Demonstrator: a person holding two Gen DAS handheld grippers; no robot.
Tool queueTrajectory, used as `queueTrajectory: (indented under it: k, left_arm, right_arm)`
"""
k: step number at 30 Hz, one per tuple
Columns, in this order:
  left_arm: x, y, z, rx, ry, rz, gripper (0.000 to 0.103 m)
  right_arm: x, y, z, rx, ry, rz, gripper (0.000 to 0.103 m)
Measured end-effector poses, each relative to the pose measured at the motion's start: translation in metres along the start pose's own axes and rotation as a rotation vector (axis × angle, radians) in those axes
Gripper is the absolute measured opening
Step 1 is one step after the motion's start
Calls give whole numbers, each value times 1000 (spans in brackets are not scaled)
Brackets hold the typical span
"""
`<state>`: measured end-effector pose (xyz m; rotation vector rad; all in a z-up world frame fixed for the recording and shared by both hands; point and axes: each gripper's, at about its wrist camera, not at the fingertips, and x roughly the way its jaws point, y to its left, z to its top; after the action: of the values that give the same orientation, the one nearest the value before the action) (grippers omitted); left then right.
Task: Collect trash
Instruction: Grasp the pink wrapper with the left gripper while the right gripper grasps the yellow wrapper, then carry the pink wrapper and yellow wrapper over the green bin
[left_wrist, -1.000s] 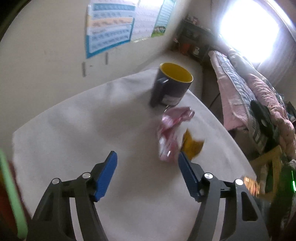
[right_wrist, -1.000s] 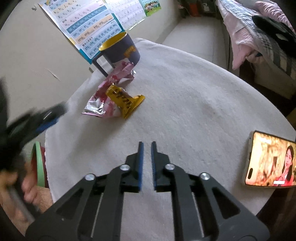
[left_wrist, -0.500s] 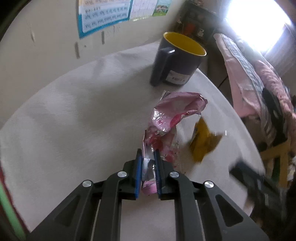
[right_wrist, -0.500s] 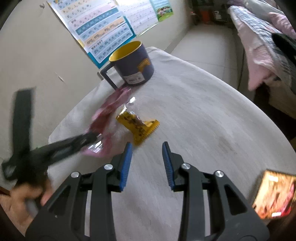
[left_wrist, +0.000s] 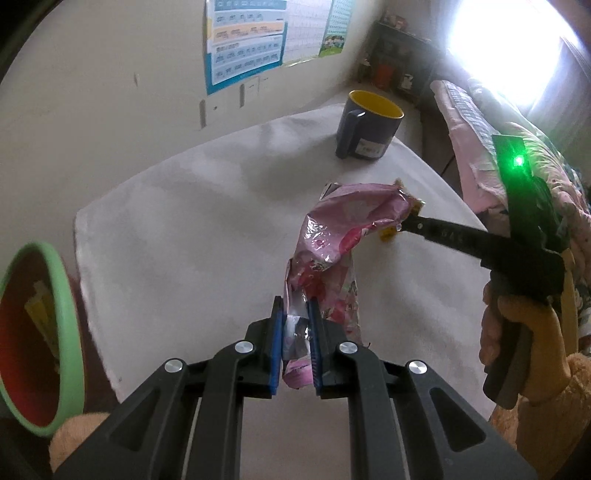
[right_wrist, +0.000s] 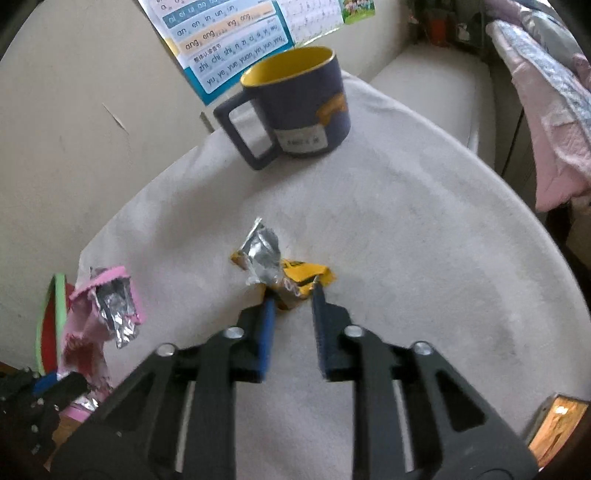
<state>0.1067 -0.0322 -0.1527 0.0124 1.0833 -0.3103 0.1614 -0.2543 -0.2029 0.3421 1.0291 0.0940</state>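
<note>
Left wrist view. Left gripper (left_wrist: 295, 334), blue-padded jaws clamped on the lower end of a crumpled pink foil snack wrapper (left_wrist: 334, 254); silver lining visible between the pads. Wrapper raised above the white cloth-covered round table (left_wrist: 177, 236), upper end flopped toward the right. Right gripper (left_wrist: 408, 224) reaching in from the right, tips at a small yellow wrapper (left_wrist: 388, 233) mostly hidden behind the pink one. Dark blue mug with yellow interior (left_wrist: 369, 127) upright at the table's far edge. Green-rimmed red bin (left_wrist: 37, 332) at far left, beside the table.

Right wrist view. Right gripper (right_wrist: 291, 301) jaws apart, straddling the near end of the yellow wrapper (right_wrist: 303, 275), which lies on the table (right_wrist: 424, 240), torn open with silver foil (right_wrist: 262, 254) sticking up. Pads close to it; contact not clear. Pink wrapper (right_wrist: 96, 317) at left, hanging in the left gripper (right_wrist: 55, 384), just beside the bin (right_wrist: 51, 328). Mug (right_wrist: 299, 107) beyond. Lit phone (right_wrist: 554, 424) at the lower right edge.
</note>
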Motion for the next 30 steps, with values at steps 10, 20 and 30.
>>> queueTrajectory:
  k: [10,20,30]
  left_arm:
    - [-9,9,-16,-10,-7,18,11]
    - [-31,13,-26,11,-52,19,11]
    - [-59,22,-31,37,-121,59,11]
  right_arm:
    - [-56,14,-30,22,-77,55,13]
    - [-103,40,-70,12,-123,57,13]
    - [-118,81,-92,-51,-118,86,13]
